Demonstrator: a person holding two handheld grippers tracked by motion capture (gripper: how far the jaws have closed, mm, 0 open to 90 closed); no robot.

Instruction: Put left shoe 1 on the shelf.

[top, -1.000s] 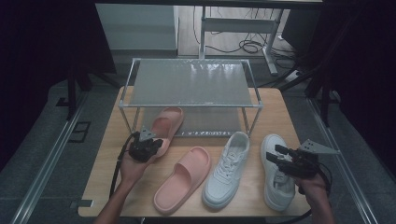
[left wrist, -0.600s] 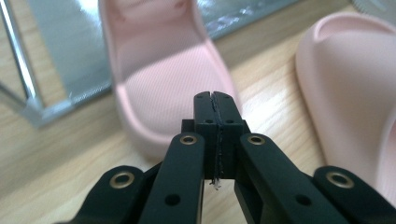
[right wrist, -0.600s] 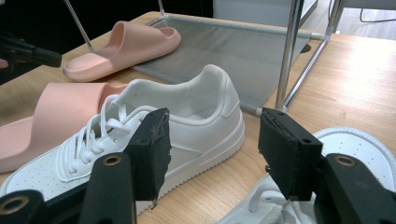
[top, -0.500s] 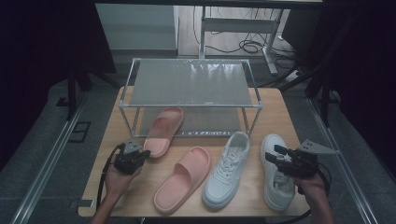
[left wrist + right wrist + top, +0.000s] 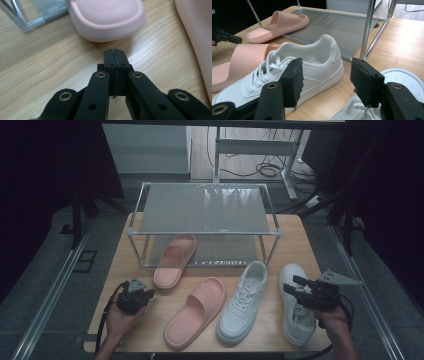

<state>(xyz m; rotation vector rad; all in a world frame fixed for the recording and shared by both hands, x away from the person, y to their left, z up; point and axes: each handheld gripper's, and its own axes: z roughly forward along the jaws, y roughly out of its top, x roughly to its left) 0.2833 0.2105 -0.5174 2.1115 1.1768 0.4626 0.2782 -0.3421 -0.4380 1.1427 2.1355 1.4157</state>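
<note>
My left gripper (image 5: 151,292) is shut with nothing in it, low over the wood at the front left. In the left gripper view its closed tips (image 5: 115,53) stop just short of the end of a pink slipper (image 5: 110,17). That slipper (image 5: 174,260) lies half under the rack. A second pink slipper (image 5: 196,312) lies in front of it. My right gripper (image 5: 291,285) is open above the right white sneaker (image 5: 295,325). In the right gripper view its jaws (image 5: 325,80) frame the heel of the left white sneaker (image 5: 312,67) farther off.
A metal shoe rack (image 5: 205,207) with grey mesh shelves stands at the table's back; its lower shelf (image 5: 337,27) and a post (image 5: 367,27) are close to the sneakers. The wooden table (image 5: 295,237) ends just before the hands. Cables lie on the floor behind.
My left gripper has drawn back from the slipper at the rack, moving left, toward the person and lower. The slipper stays put. The right gripper has not moved.
</note>
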